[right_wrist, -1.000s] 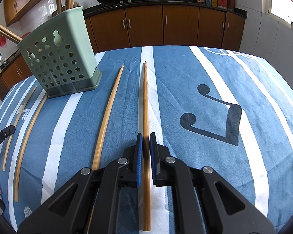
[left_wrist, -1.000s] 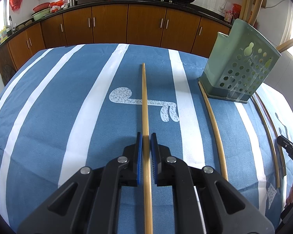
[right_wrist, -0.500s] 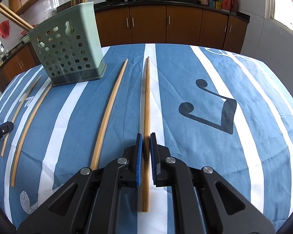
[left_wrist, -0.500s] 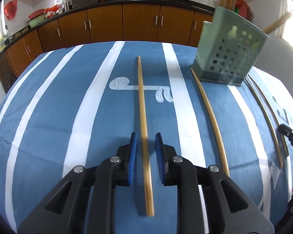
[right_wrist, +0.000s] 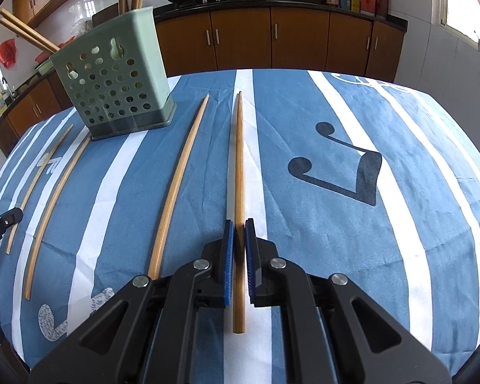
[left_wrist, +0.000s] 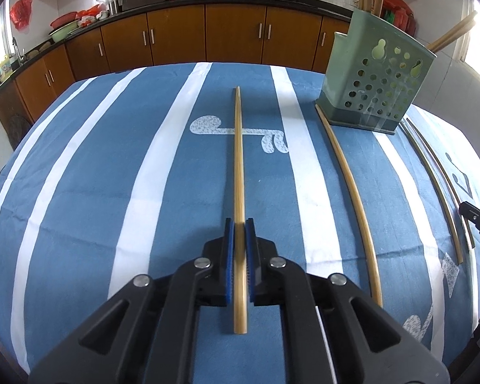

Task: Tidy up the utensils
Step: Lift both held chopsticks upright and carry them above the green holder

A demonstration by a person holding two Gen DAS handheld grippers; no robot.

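A bamboo chopstick (left_wrist: 237, 147) lies along the blue striped cloth, pointing away from me. My left gripper (left_wrist: 239, 227) has its jaws closing on this chopstick, blue pads pressing its thick end, with a short stub behind them. Another chopstick (right_wrist: 239, 160) is held the same way by my right gripper (right_wrist: 239, 227), which is shut on its thick end. A green perforated utensil holder (left_wrist: 377, 80) with several chopsticks standing in it sits on the far right in the left wrist view. In the right wrist view the holder (right_wrist: 115, 76) is at the far left.
Loose chopsticks lie on the cloth: one (left_wrist: 348, 179) beside the holder, two more (left_wrist: 438, 185) further right. The right wrist view shows one (right_wrist: 179, 185) just left of my grip and two (right_wrist: 57, 204) beyond it. Wooden kitchen cabinets (right_wrist: 272, 38) stand behind the table.
The left gripper opened slightly, shifted along its chopstick, and shut again, so the chopstick's near end now shows behind the pads. The right gripper has kept its grip and barely moved.
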